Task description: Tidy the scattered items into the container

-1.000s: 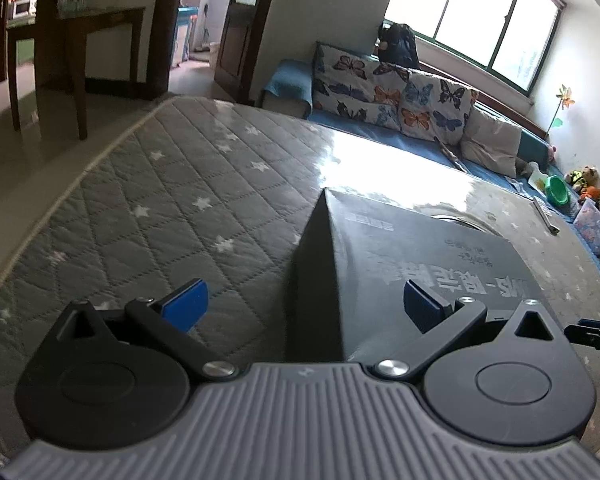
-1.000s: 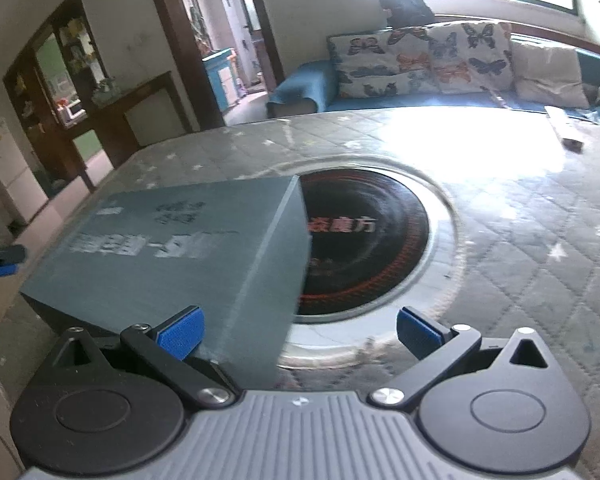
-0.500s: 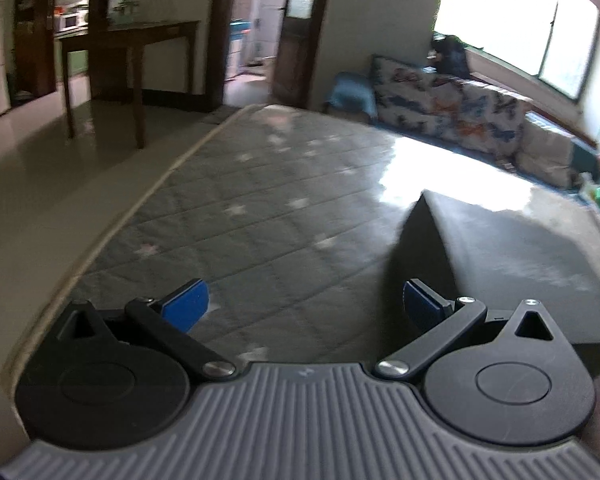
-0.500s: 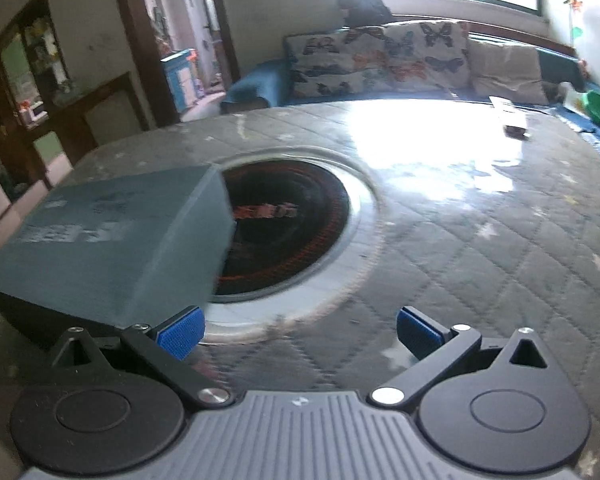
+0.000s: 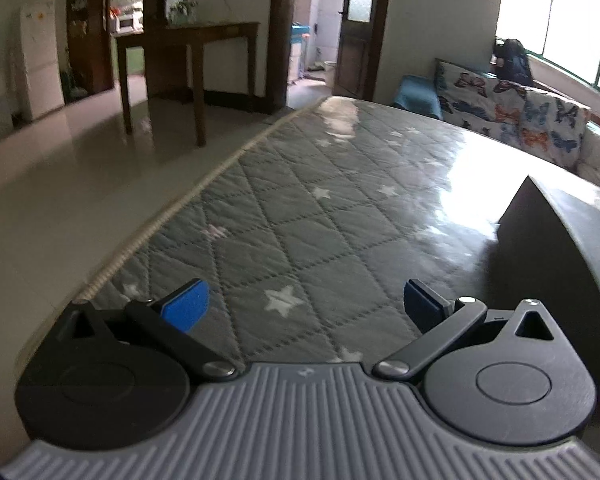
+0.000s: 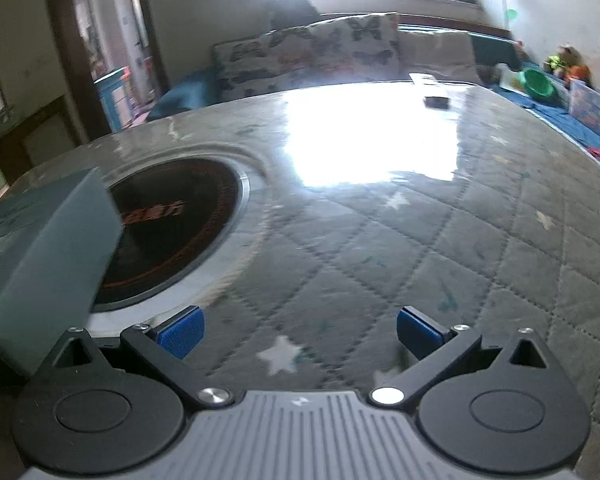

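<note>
Box (image 6: 40,248) of dark grey-green card lies flat on the quilted star-print table cover (image 5: 300,216), its long axis running from near left toward the far middle in the right wrist view, one corner over the round black cooktop (image 6: 168,232). Print on its lid is too blurred to read; the frame cuts off its left part. Orange characters on the cooktop are also illegible. Left gripper (image 5: 306,304) and right gripper (image 6: 300,328) both hover spread wide, holding nothing, the box between them.
</note>
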Demonstrator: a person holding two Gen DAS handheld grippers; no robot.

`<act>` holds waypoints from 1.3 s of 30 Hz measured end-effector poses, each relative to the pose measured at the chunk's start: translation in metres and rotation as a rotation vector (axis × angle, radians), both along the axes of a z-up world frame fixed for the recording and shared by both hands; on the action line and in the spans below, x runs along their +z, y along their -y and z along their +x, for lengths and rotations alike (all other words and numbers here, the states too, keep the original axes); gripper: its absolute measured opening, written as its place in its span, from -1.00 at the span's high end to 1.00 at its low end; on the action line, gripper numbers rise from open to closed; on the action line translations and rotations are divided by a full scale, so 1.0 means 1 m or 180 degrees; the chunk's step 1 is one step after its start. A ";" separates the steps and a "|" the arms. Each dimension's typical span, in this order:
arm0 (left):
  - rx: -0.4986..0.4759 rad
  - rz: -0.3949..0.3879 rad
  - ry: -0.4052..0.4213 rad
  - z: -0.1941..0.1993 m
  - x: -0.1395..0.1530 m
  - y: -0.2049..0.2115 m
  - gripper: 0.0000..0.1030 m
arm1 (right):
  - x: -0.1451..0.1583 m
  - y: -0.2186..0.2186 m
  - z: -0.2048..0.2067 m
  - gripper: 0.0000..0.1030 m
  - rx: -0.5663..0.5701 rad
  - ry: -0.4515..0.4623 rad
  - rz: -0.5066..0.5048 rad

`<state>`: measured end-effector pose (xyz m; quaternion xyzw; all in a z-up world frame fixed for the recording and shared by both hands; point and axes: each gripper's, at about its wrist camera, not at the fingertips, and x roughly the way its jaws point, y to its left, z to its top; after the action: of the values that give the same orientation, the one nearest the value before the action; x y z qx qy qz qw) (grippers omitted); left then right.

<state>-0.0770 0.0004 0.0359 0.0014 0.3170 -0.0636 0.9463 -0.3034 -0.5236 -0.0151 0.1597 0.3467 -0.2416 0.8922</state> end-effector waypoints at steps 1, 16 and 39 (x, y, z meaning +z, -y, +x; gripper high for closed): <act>0.0030 0.0041 0.0017 0.002 -0.002 0.001 -1.00 | -0.002 0.003 -0.001 -1.00 -0.0040 0.0013 -0.0034; 0.0243 0.0438 0.0143 0.031 -0.025 0.015 -1.00 | -0.017 0.058 -0.014 -1.00 -0.0527 0.0168 -0.0343; 0.0568 0.0201 -0.0102 0.067 -0.032 0.012 -1.00 | -0.020 0.108 -0.013 -1.00 -0.0913 -0.0045 -0.0468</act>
<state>-0.0097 -0.0111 0.0036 0.0020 0.3328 0.0310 0.9425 -0.3161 -0.6313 -0.0347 0.1401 0.3079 -0.3924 0.8553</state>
